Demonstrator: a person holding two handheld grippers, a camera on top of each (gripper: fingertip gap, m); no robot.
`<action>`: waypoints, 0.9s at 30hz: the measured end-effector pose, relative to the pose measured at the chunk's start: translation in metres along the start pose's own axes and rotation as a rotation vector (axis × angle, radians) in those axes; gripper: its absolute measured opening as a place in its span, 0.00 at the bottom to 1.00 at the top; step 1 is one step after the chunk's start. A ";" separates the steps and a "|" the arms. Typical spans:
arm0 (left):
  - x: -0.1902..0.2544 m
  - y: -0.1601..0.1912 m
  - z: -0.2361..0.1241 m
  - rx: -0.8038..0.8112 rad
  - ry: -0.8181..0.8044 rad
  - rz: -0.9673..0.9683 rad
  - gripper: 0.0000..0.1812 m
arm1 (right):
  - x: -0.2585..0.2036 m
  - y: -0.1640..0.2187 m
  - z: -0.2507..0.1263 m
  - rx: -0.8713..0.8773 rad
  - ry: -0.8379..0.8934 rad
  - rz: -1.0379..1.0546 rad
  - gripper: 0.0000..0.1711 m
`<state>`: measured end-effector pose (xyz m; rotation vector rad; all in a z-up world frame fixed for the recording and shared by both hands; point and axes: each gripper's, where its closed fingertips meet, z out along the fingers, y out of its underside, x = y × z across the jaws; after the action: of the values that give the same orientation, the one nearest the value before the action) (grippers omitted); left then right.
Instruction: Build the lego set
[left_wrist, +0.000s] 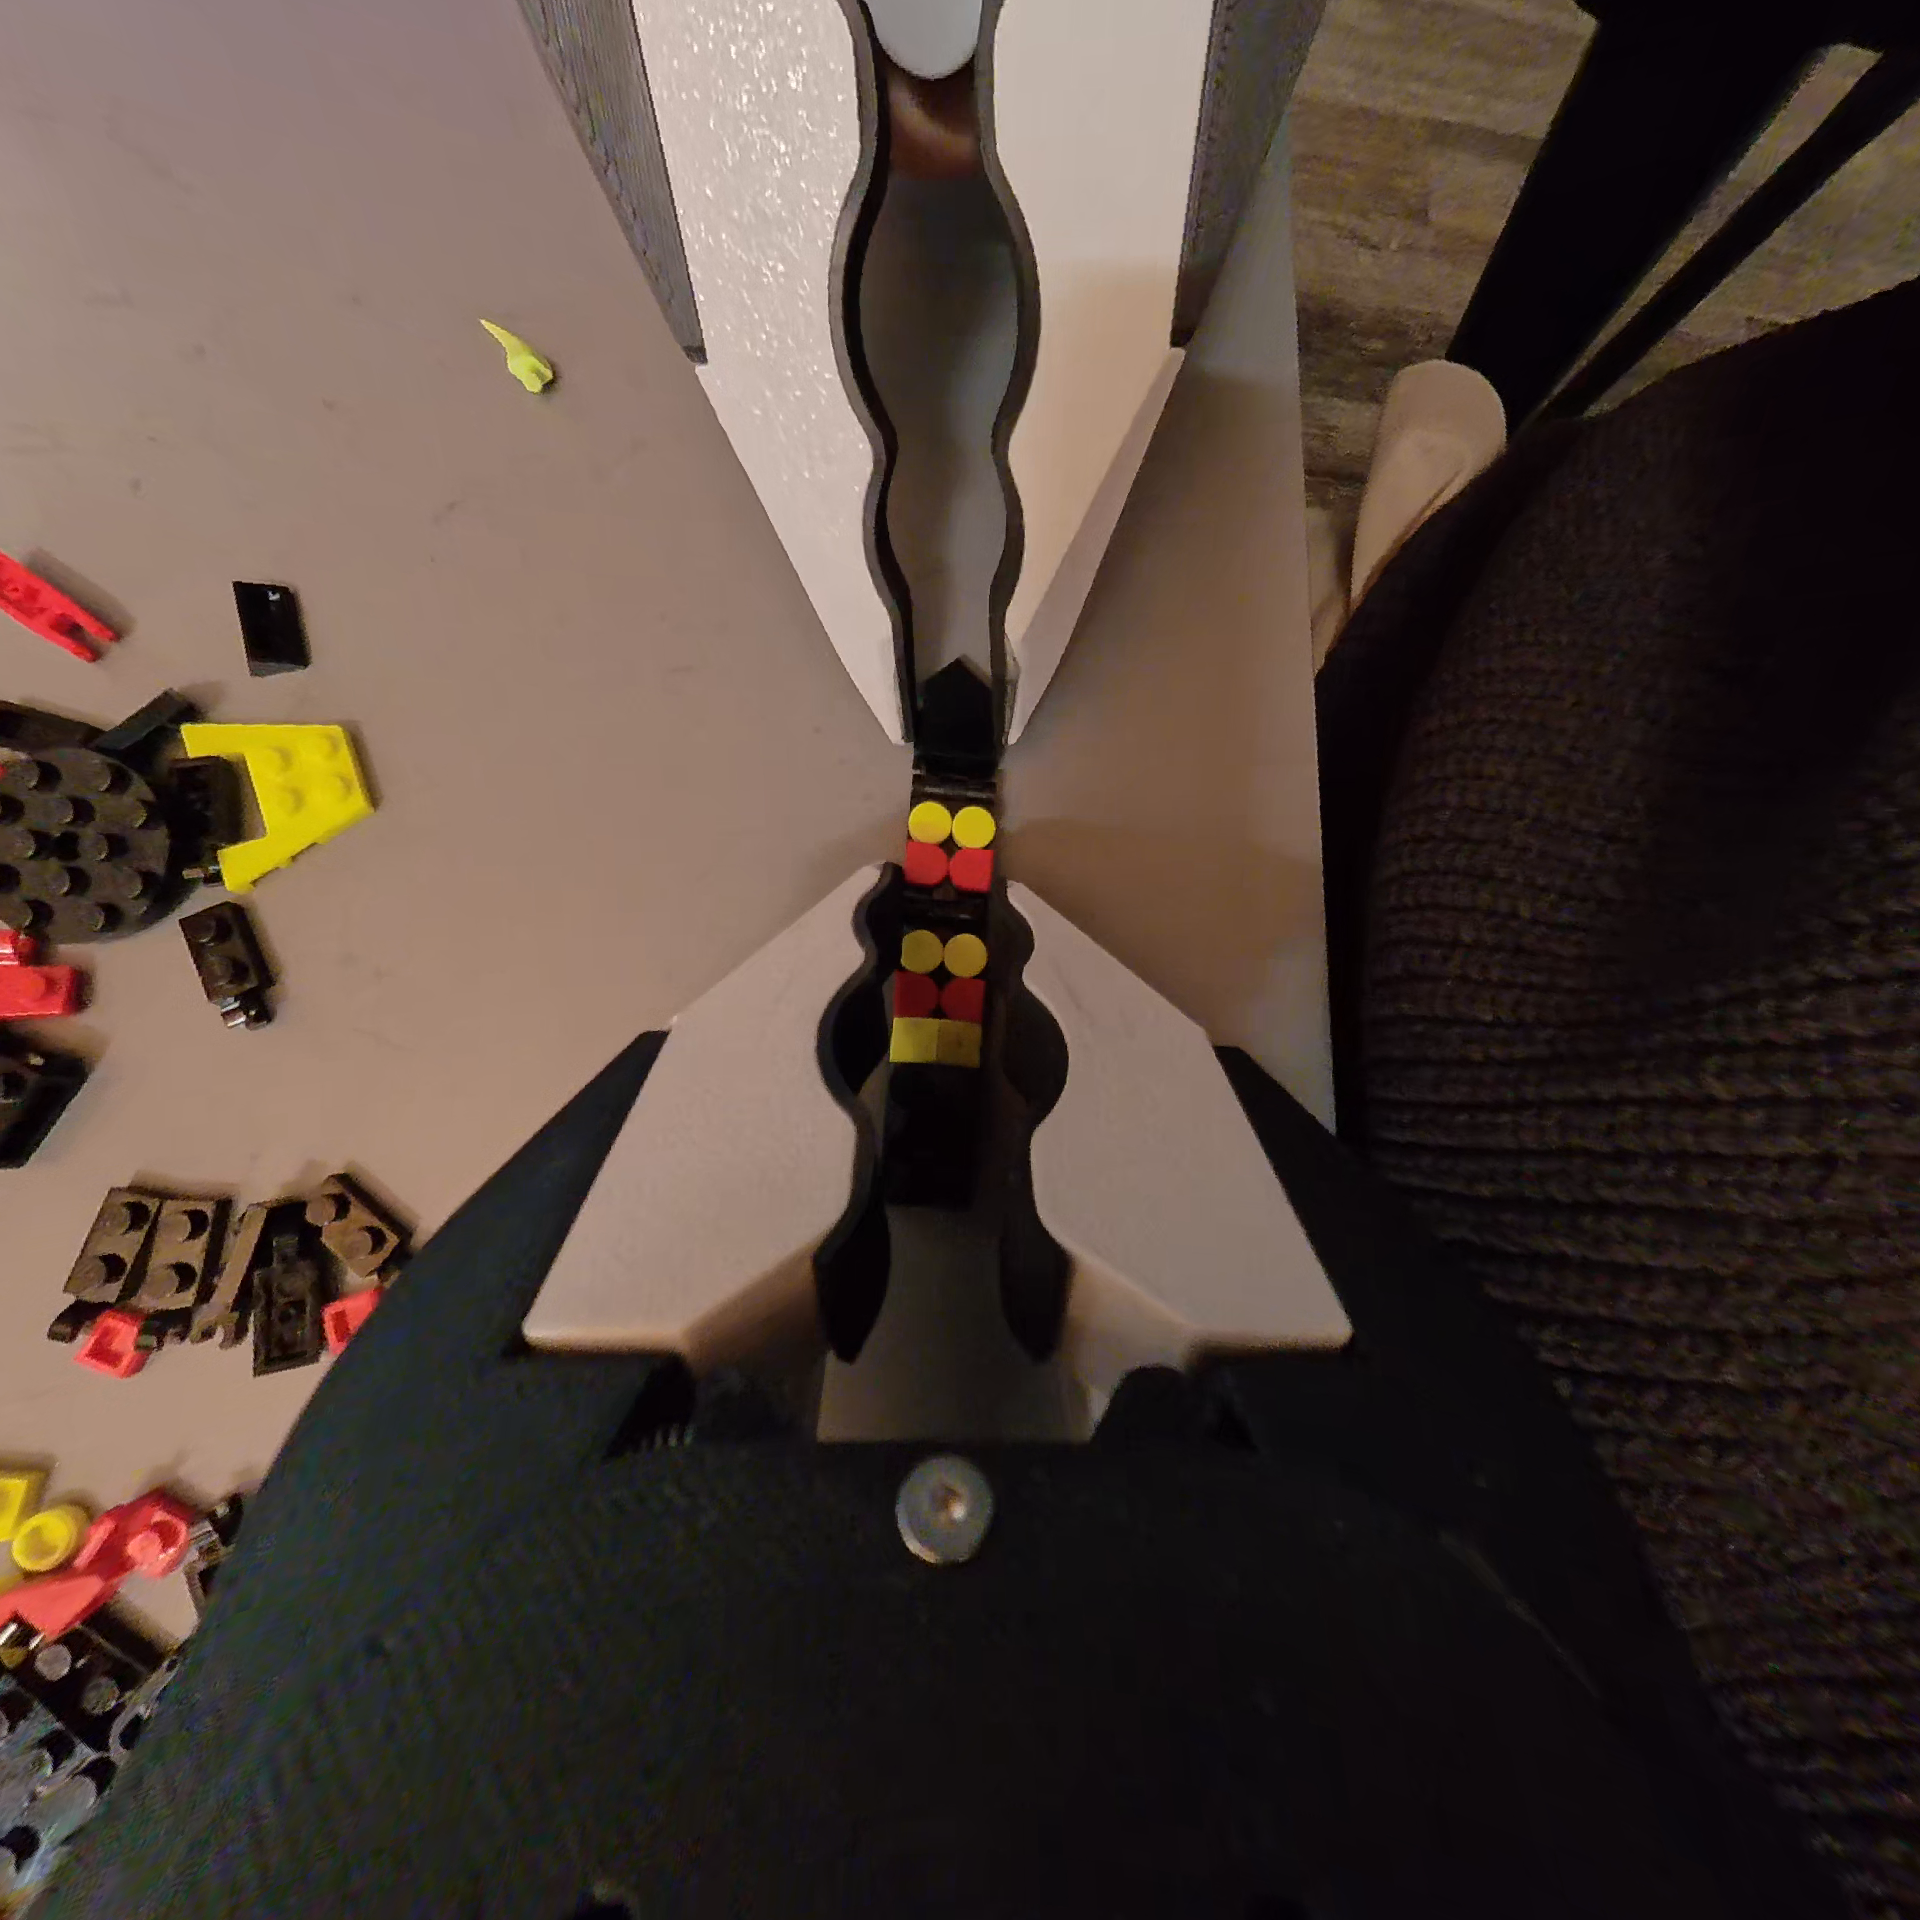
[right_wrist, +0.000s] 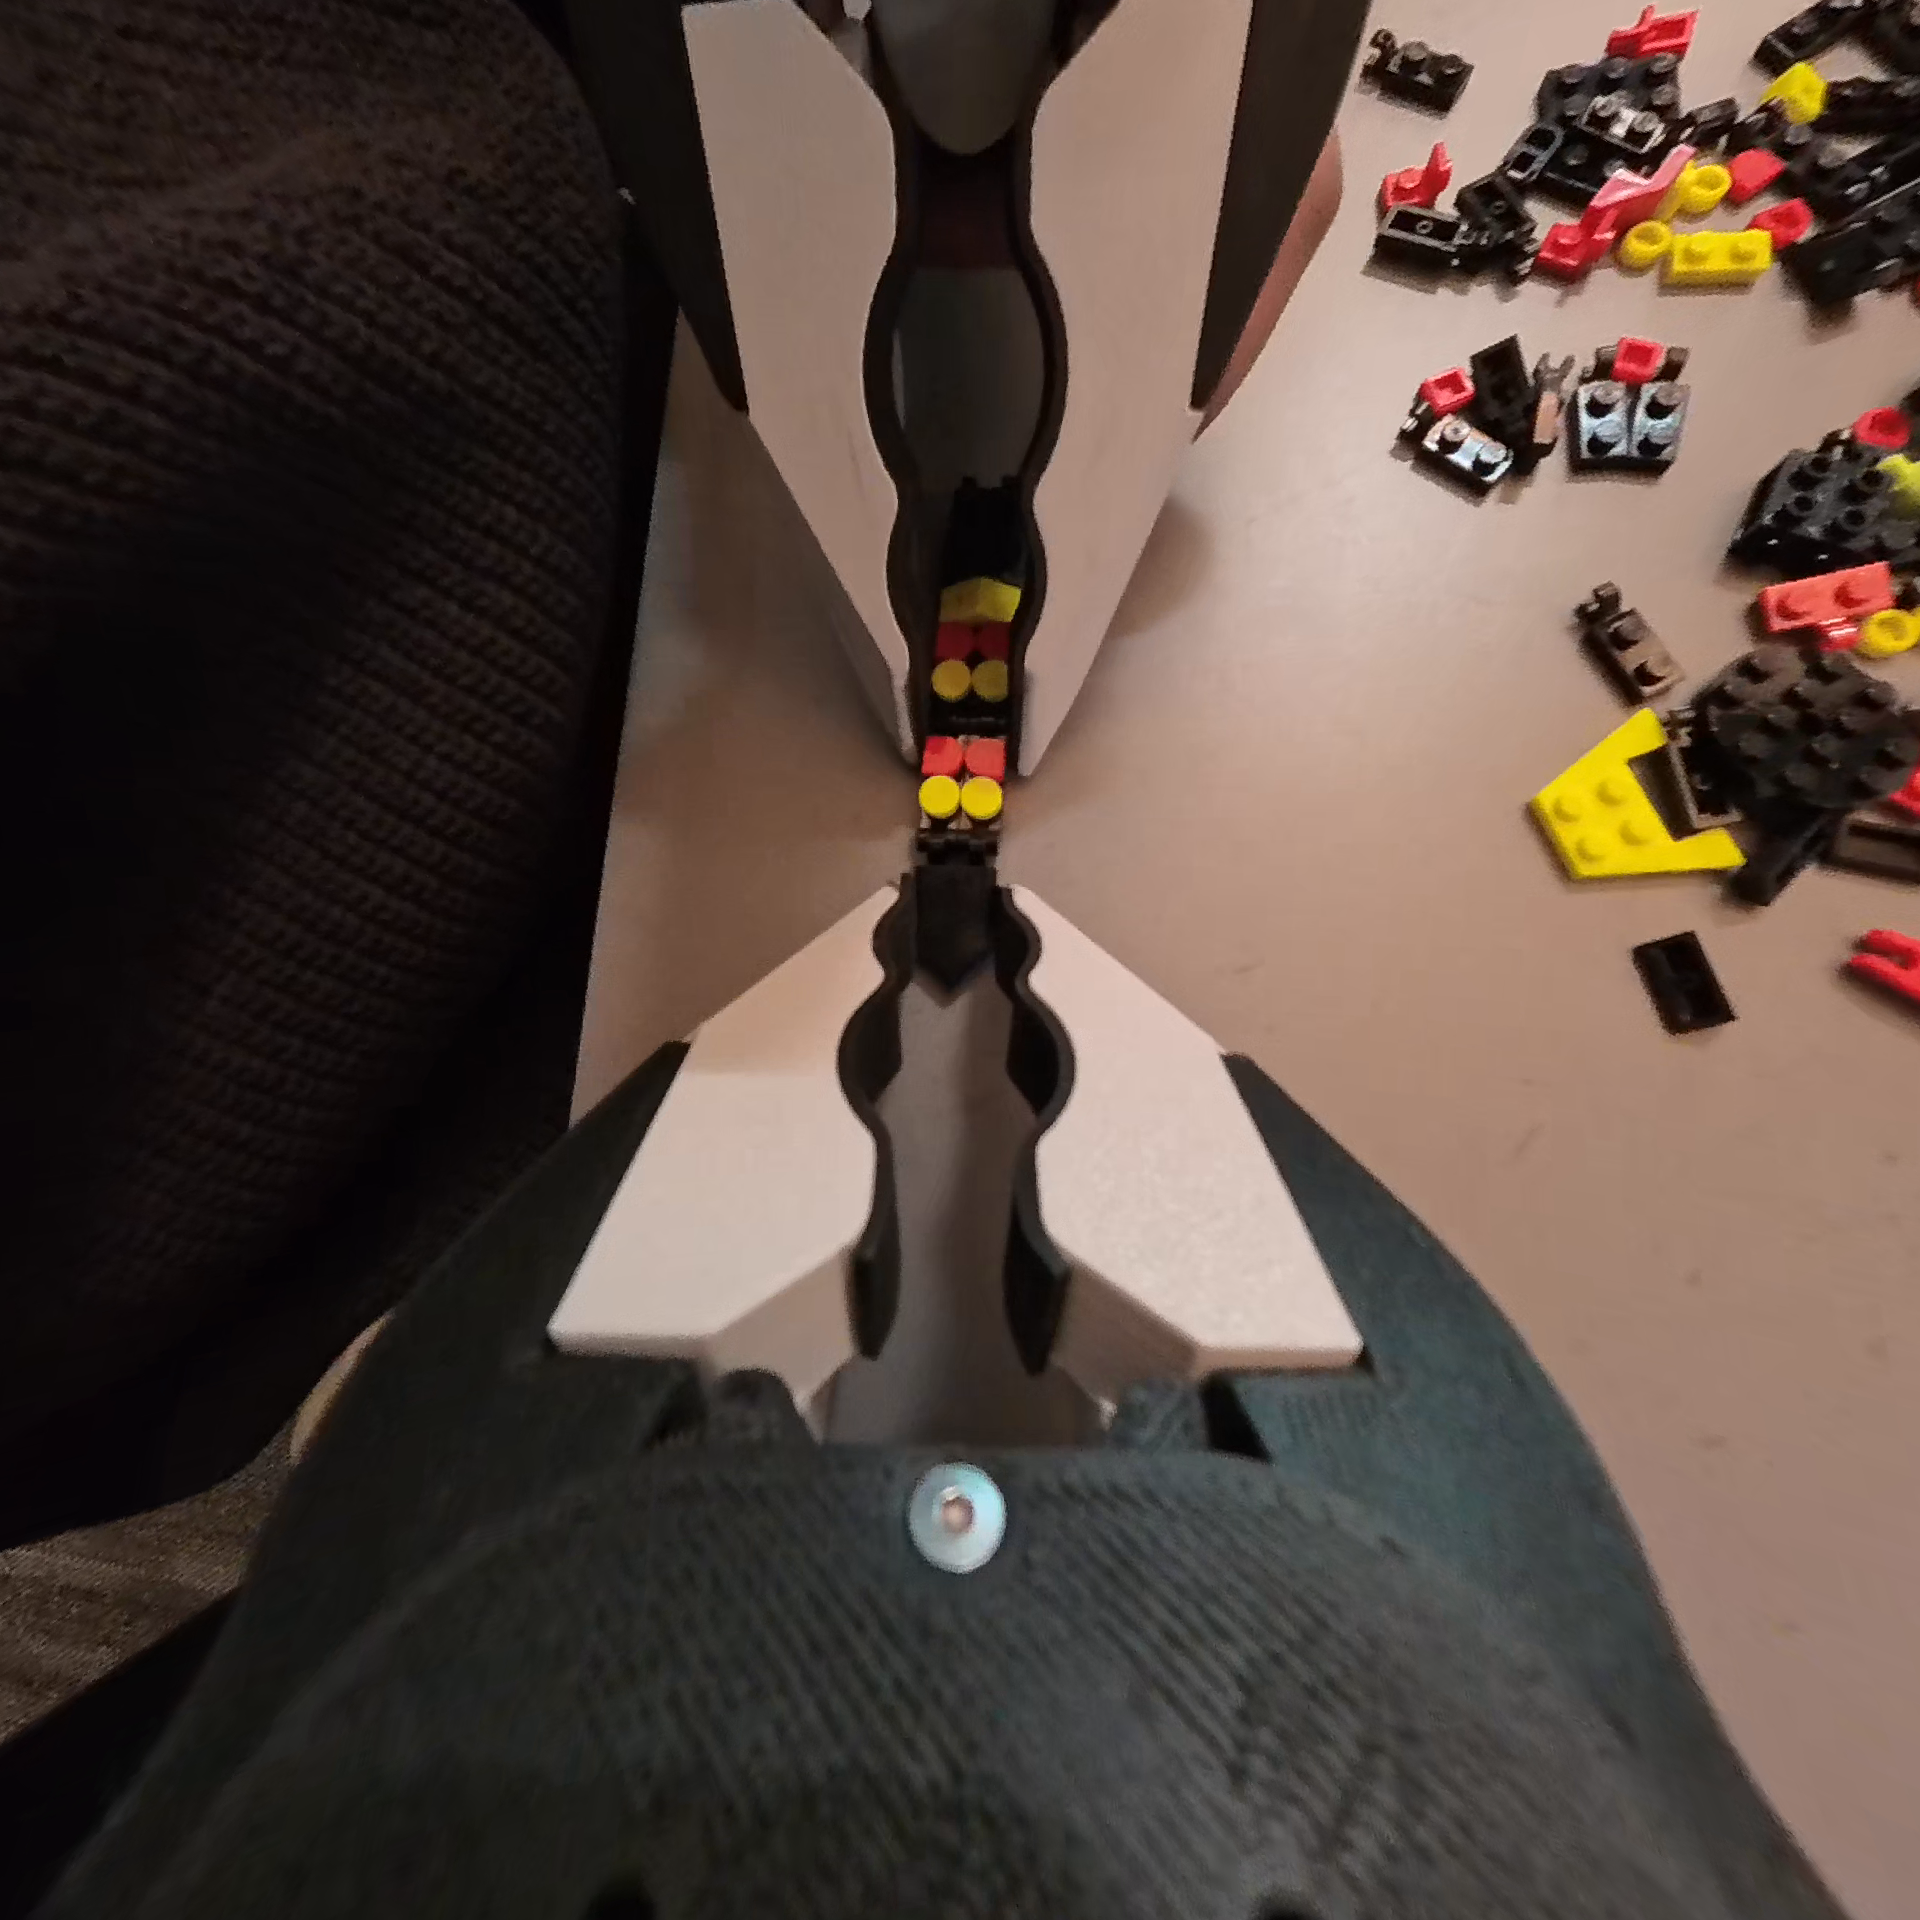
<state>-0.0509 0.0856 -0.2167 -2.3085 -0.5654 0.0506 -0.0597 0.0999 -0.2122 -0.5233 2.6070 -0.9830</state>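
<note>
Above the near edge of the bench (left_wrist: 623, 520), the left gripper (left_wrist: 940, 883) and right gripper (right_wrist: 951, 894) meet tip to tip, each clenched on one end of the narrow black lego strip (left_wrist: 943, 935) with yellow and red studs, clear of the loose pieces (right_wrist: 1714, 208).

A narrow black Lego strip topped with yellow and red studs (right_wrist: 961, 727) is clamped at its near, pointed black end by the right gripper (right_wrist: 951, 935), whose white fingers with wavy black pads are closed on it. Its far end is gripped by the opposing left gripper (right_wrist: 971, 675), held tip to tip above a beige tabletop (right_wrist: 1299, 1039). Loose black, red and yellow Lego pieces (right_wrist: 1704, 239) are scattered at the right, among them a yellow wedge plate (right_wrist: 1605, 821).
</note>
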 end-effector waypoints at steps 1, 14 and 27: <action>0.000 0.000 0.000 -0.001 0.002 -0.002 0.07 | 0.000 0.000 0.000 -0.001 -0.001 0.001 0.08; 0.000 -0.001 0.001 -0.005 0.010 -0.003 0.07 | 0.000 -0.001 0.001 -0.029 -0.015 0.007 0.08; 0.001 -0.002 0.002 -0.007 0.013 -0.015 0.07 | 0.000 -0.002 0.001 -0.040 -0.040 0.030 0.07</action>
<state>-0.0511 0.0880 -0.2166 -2.3091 -0.5770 0.0261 -0.0584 0.0979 -0.2118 -0.5072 2.5957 -0.9038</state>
